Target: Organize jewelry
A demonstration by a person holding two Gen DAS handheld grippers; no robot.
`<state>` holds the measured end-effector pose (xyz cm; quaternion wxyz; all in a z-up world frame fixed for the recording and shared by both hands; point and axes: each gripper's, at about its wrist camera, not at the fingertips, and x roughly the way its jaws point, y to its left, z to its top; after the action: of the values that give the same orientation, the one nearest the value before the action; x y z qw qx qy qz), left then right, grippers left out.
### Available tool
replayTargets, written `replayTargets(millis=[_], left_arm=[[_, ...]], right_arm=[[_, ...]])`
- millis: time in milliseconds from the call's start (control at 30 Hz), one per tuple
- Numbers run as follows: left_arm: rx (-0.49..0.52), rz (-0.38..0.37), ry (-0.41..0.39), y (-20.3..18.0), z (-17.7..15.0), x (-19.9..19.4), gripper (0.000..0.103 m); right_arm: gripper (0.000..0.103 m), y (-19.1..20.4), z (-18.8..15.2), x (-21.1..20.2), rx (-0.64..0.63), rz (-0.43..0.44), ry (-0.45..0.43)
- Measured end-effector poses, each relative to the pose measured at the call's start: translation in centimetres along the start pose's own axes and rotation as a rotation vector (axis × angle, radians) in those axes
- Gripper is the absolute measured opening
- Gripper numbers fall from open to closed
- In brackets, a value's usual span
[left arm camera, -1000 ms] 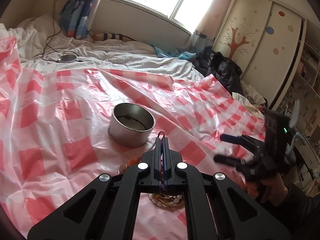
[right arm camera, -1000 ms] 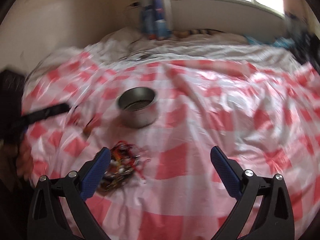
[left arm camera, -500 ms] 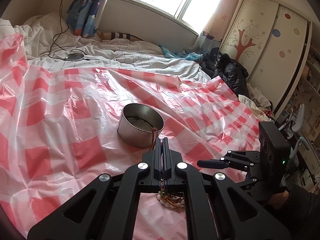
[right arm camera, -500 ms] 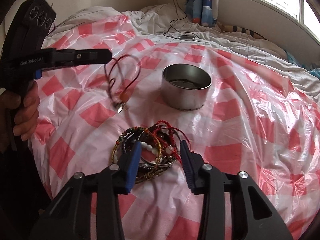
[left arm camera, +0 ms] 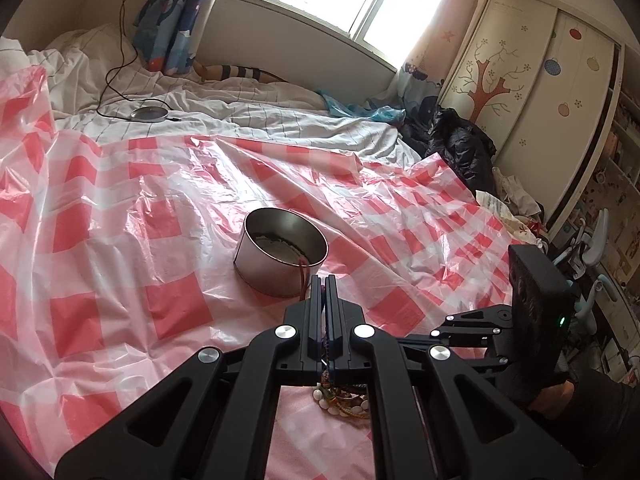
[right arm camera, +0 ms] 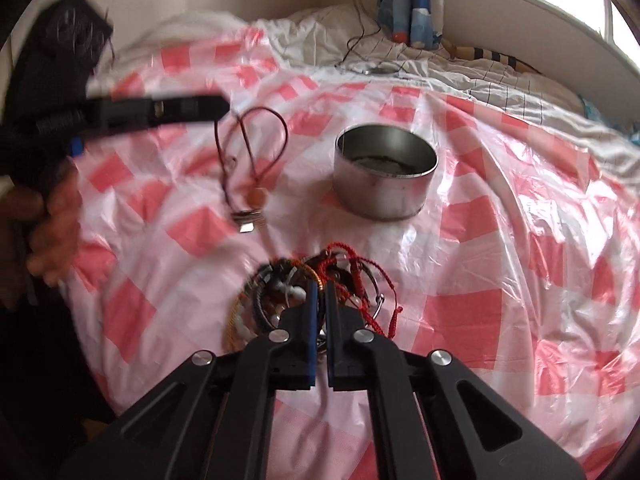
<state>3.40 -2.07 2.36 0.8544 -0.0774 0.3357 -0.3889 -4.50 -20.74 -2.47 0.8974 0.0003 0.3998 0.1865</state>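
Now the left gripper (left arm camera: 324, 280) has its fingers pressed together on a dark red cord necklace (right arm camera: 250, 152), which hangs in loops above the sheet (right arm camera: 500, 220) with an orange bead and a flat metal pendant at the bottom. The right wrist view shows it well left of the tin (right arm camera: 385, 172), clear of the sheet. A tangled pile of jewelry (right arm camera: 320, 280) lies on the red-and-white checked sheet in front of the tin: red cords, white beads, a gold-coloured chain, dark bangles. The right gripper (right arm camera: 319, 292) sits in that pile, fingers nearly shut with only a thin gap; what they pinch, if anything, I cannot tell.

The round metal tin stands upright and open, something dark in its bottom. Behind are white bedding, a cable, curtains and a wardrobe (left arm camera: 532, 92).

Half a second ago the right fingers stood spread over the pile; they have since closed.
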Motion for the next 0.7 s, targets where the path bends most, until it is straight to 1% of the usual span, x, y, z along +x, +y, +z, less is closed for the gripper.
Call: replayTargets(millis=[67, 133, 267, 367, 500, 633, 700], left_arm=[[0.0, -0.002, -0.006, -0.1, 0.1, 0.0, 0.002], [-0.003, -0.006, -0.016, -0.1, 0.4, -0.1, 0.002], [-0.014, -0.036, -0.066, -0.8, 1.5, 0.0, 0.002], [-0.013, -0.059, -0.102, -1.7, 2.7, 0.6, 0.002], [-0.029, -0.073, -0.127, -2.1, 4.1, 2.3, 0.002], [-0.071, -0.064, -0.133, -1.2, 5.1, 4.8, 0.002], [-0.099, -0.035, -0.123, -0.2, 5.6, 6.4, 0.002]], right_arm=[[0.004, -1.0, 0.1, -1.0, 0.064, 0.058, -0.045], [0.004, -1.8, 0.3, -2.0, 0.114, 0.093, -0.088], [0.004, -3.6, 0.7, -3.9, 0.229, 0.159, -0.188], [0.004, -4.9, 1.1, -5.1, 0.3, 0.157, -0.251], [0.004, -7.5, 1.4, -6.2, 0.403, 0.151, -0.321], [0.004, -9.2, 1.8, -6.4, 0.452, 0.16, -0.346], [0.004, -9.7, 2.1, -6.5, 0.454, 0.166, -0.351]])
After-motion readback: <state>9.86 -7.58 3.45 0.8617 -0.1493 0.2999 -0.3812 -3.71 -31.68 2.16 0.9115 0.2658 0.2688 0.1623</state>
